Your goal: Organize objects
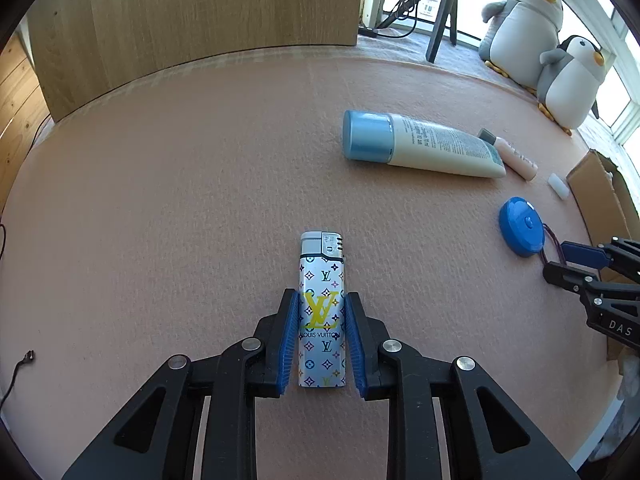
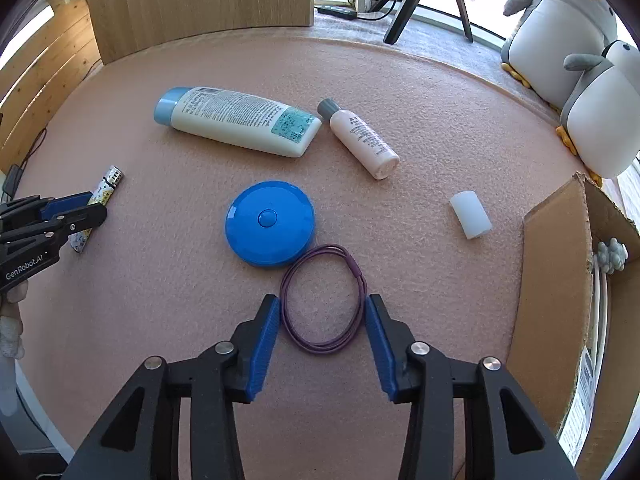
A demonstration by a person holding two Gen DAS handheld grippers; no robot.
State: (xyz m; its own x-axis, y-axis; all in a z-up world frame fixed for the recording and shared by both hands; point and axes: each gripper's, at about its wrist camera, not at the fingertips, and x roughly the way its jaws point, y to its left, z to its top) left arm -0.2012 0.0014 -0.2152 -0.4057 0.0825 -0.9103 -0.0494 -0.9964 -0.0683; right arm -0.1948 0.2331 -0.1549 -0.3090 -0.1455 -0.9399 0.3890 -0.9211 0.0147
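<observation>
Left wrist view, fingers (image 1: 322, 304) pinching lighter (image 1: 322, 280), right fingers (image 2: 322, 310) spread around hair tie (image 2: 323, 298).

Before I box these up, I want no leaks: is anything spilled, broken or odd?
No spill or damage shows. Both bottles, the large tube and small bottle, lie on their sides with caps on; a loose white cap lies apart.

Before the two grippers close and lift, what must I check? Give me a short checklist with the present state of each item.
1. Lighter lies between the fingers of the left gripper: ok.
2. Left pads press the lighter: cannot tell; they sit very near its sides.
3. Hair tie lies between the fingers of the right gripper: ok.
4. Right gripper open wide enough: ok.
5. Hair tie apart from the blue round case: not ok, it meets the rim.
6. Cardboard box open for dropping: ok.
</observation>
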